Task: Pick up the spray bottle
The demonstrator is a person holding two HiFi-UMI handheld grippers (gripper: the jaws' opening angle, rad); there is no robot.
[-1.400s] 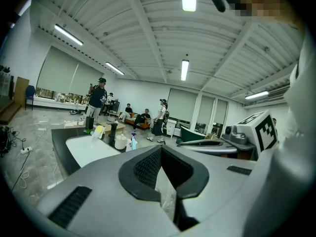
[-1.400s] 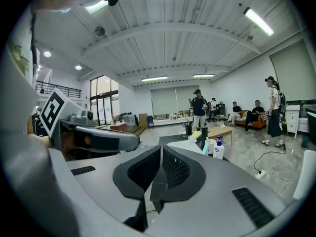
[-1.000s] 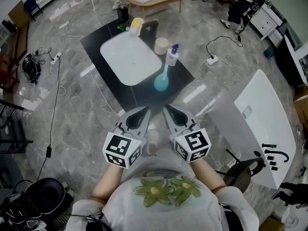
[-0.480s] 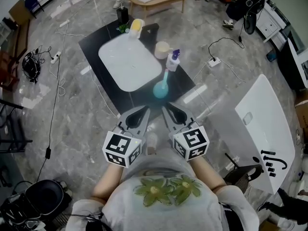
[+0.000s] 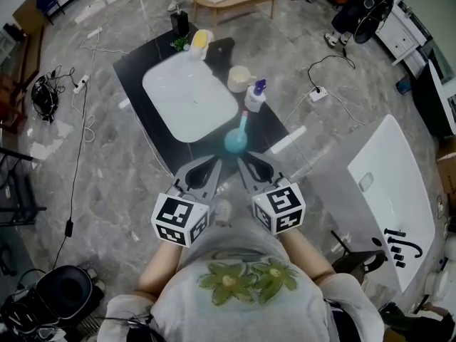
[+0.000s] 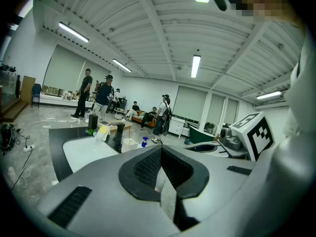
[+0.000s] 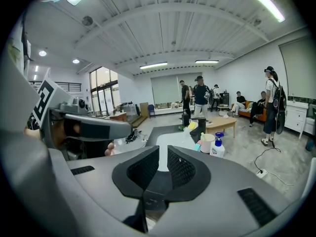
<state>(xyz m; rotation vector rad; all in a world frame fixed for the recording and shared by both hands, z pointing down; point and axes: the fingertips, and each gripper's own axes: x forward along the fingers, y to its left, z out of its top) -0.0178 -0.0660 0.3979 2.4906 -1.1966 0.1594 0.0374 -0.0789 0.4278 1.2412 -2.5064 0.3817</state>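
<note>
Head view: black counter [image 5: 142,63] on a marble floor, carrying a white tray [image 5: 189,95]. The spray bottle [image 5: 254,97], white with a blue top, stands upright at the tray's right edge, just beside a cream cup [image 5: 239,78]; a teal round-bottomed vessel [image 5: 236,141] stands nearer the person. The left gripper [image 5: 206,165] and right gripper [image 5: 249,165] are side by side short of the counter, well apart from the bottle. Left gripper view: left gripper [image 6: 160,156] narrow, pads together, nothing between; the bottle [image 6: 144,141] is far ahead. Right gripper view: right gripper [image 7: 163,158] closed and empty; the bottle [image 7: 216,146] is ahead to the right.
</note>
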